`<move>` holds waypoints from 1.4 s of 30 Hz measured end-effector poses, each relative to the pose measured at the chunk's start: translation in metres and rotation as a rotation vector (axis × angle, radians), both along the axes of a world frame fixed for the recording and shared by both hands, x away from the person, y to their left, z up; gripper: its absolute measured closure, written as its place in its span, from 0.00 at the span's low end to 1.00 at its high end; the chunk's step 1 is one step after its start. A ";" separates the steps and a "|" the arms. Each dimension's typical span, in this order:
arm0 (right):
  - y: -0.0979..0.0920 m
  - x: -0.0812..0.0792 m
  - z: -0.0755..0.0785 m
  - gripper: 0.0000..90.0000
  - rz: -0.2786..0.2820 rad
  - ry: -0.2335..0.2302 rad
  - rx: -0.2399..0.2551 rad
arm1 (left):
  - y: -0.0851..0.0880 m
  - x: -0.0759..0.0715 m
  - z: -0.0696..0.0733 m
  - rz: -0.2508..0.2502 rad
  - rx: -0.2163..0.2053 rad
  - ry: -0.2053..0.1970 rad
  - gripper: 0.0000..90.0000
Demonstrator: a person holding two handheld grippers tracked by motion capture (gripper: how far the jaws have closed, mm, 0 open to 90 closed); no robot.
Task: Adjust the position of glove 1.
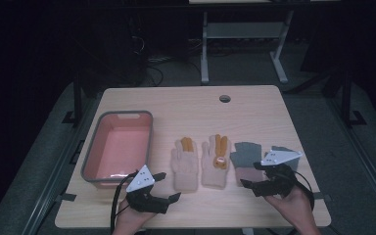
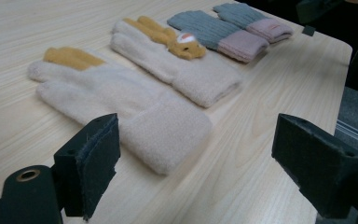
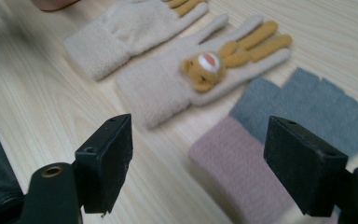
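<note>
Two cream gloves with orange fingers lie flat side by side mid-table: a plain one (image 1: 185, 165) (image 2: 121, 102) (image 3: 130, 28) and one with a small animal face (image 1: 216, 161) (image 2: 182, 65) (image 3: 205, 70). To their right lie two grey gloves with pink cuffs, one (image 1: 246, 159) (image 2: 219, 32) (image 3: 284, 121) in plain sight and the other (image 1: 285, 151) (image 2: 254, 18) partly behind my right gripper. My left gripper (image 1: 168, 186) (image 2: 205, 163) hovers open just short of the plain cream glove's cuff. My right gripper (image 1: 251, 175) (image 3: 200, 163) stands open over the nearer grey glove's pink cuff, with nothing between its jaws.
A grey-rimmed pink bin (image 1: 92, 152) sits empty at the table's left, just beyond my left gripper. A round cable hole (image 1: 224, 98) marks the far side of the wooden tabletop. The table's front edge (image 1: 196, 226) runs close under both hands.
</note>
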State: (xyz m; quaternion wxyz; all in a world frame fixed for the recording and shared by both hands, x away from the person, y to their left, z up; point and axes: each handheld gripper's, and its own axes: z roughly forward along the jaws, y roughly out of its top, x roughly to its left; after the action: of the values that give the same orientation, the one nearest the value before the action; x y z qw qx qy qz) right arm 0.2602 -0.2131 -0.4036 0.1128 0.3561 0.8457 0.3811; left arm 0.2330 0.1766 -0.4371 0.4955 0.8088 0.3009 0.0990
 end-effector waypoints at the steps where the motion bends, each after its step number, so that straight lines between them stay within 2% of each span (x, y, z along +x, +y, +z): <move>1: 0.000 0.000 0.000 0.26 0.000 0.000 0.000 | -0.001 0.000 0.000 -0.001 -0.005 0.001 0.17; 3: 0.008 0.009 0.006 0.26 0.020 0.018 -0.018 | -0.001 0.001 -0.001 -0.006 -0.008 0.003 0.17; 4: 0.008 0.009 0.006 0.26 0.020 0.018 -0.018 | -0.001 0.001 -0.001 -0.006 -0.008 0.003 0.17; 7: 0.016 0.023 0.008 0.26 0.042 0.058 -0.044 | 0.001 -0.002 -0.002 0.000 -0.007 0.013 0.17; 10: 0.022 0.030 0.010 0.26 0.055 0.068 -0.059 | 0.001 -0.002 -0.001 0.000 -0.011 0.006 0.17; 12: 0.027 0.035 0.014 0.26 0.066 0.072 -0.069 | 0.000 -0.002 0.000 0.003 -0.017 -0.006 0.17; 16: 0.033 0.039 0.018 0.27 0.085 0.071 -0.075 | -0.001 0.001 -0.002 -0.006 -0.011 0.005 0.17; 19: 0.041 0.044 0.022 0.28 0.102 0.069 -0.103 | -0.002 0.000 -0.002 -0.013 -0.006 0.003 0.17; 20: 0.044 0.048 0.025 0.28 0.108 0.075 -0.114 | -0.003 -0.001 0.000 -0.013 -0.005 -0.010 0.17; 22: 0.045 0.049 0.025 0.28 0.109 0.070 -0.112 | -0.002 -0.002 0.000 -0.018 -0.005 -0.013 0.17; 25: 0.050 0.055 0.029 0.28 0.118 0.077 -0.117 | -0.002 -0.003 -0.001 -0.021 -0.028 -0.003 0.17; 30: 0.060 0.062 0.034 0.29 0.113 0.082 -0.118 | -0.003 -0.005 0.002 -0.025 -0.018 -0.030 0.17; 32: 0.067 0.067 0.038 0.31 0.133 0.082 -0.121 | -0.003 -0.005 0.002 -0.024 -0.011 -0.025 0.17; 37: 0.078 0.076 0.039 0.32 0.145 0.090 -0.154 | -0.004 -0.004 0.001 -0.030 -0.014 -0.022 0.17; 40: 0.085 0.082 0.032 0.34 0.139 0.105 -0.177 | -0.003 -0.005 0.001 -0.033 -0.012 -0.025 0.16; 41: 0.088 0.086 0.027 0.35 0.146 0.122 -0.192 | -0.002 -0.005 0.002 -0.032 -0.012 -0.025 0.16; 42: 0.093 0.090 0.020 0.39 0.151 0.143 -0.236 | -0.003 -0.005 0.002 -0.028 -0.016 -0.024 0.16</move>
State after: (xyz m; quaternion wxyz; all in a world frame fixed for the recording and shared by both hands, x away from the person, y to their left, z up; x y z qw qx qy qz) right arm 0.3502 -0.1202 -0.3836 0.0642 0.3018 0.9149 0.2602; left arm 0.2279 0.1740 -0.4352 0.5069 0.8077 0.2843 0.0991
